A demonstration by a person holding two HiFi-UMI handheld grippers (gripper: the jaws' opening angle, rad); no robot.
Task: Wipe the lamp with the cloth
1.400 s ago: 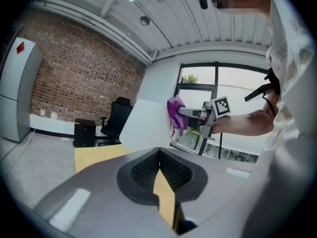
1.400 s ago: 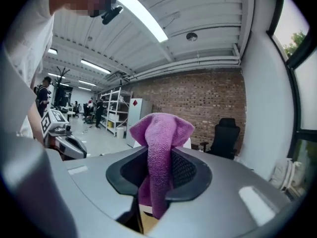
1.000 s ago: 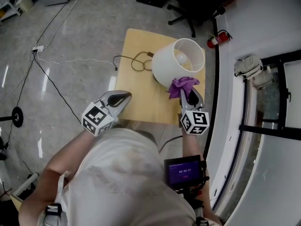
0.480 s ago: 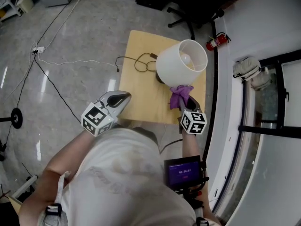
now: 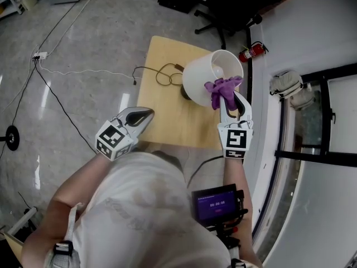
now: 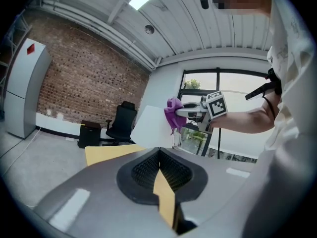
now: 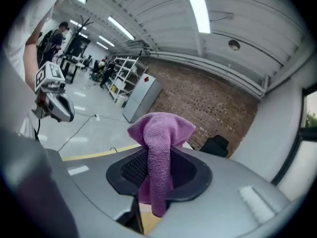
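At the lamp (image 5: pixel 201 80), right fingers (image 5: pixel 241 106) clamp cloth (image 5: pixel 220 87), left fingers (image 5: pixel 139 116) closed; cord (image 5: pixel 159 73) behind

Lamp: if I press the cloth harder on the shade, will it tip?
Probably top-heavy: the lamp has a wide shade over a small dark base, so a push high up, where the cloth is, may tip it. The shade looks thin and may dent. The smooth wooden table could let it slide.
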